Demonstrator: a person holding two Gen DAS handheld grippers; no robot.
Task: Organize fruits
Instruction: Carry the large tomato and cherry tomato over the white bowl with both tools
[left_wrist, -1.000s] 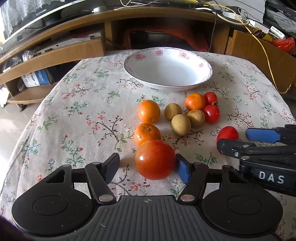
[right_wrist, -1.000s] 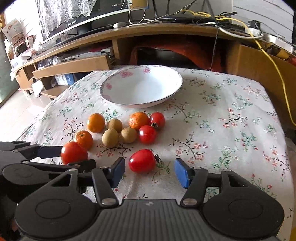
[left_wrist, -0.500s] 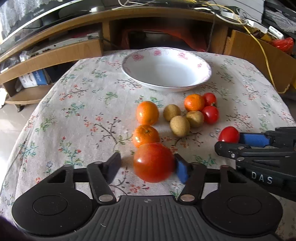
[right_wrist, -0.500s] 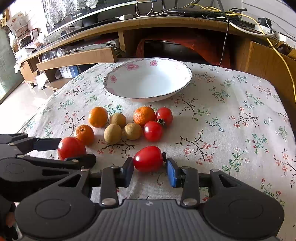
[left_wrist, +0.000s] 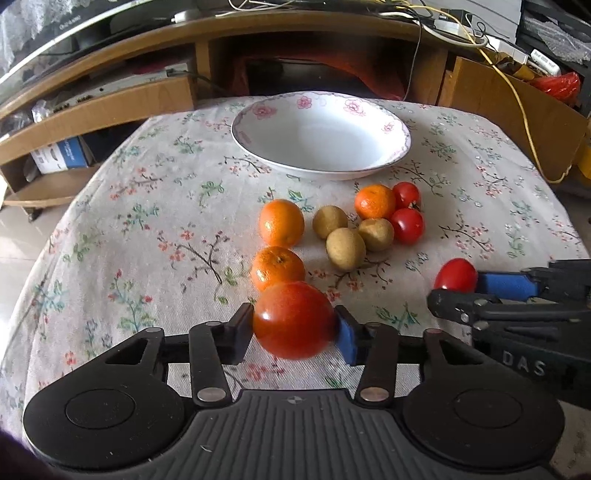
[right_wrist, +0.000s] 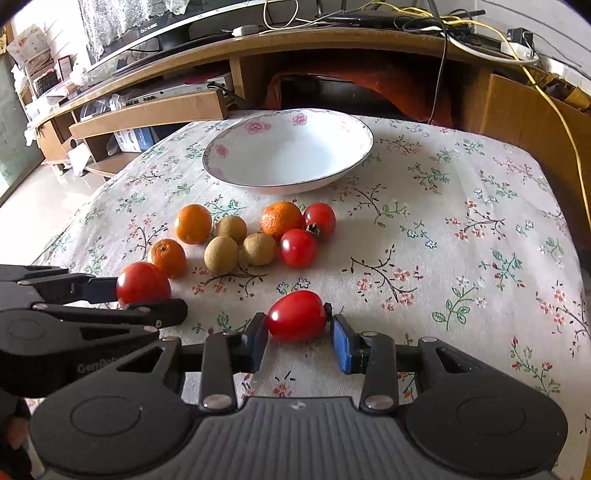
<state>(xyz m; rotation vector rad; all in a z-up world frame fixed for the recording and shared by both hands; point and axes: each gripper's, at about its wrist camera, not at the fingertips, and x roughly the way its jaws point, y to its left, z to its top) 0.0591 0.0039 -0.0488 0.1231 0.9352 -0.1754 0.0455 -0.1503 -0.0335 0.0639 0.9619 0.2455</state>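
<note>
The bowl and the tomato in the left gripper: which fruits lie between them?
In the left wrist view, two oranges lie between the bowl and the tomato held by the left gripper; the brown fruits sit slightly right.
</note>
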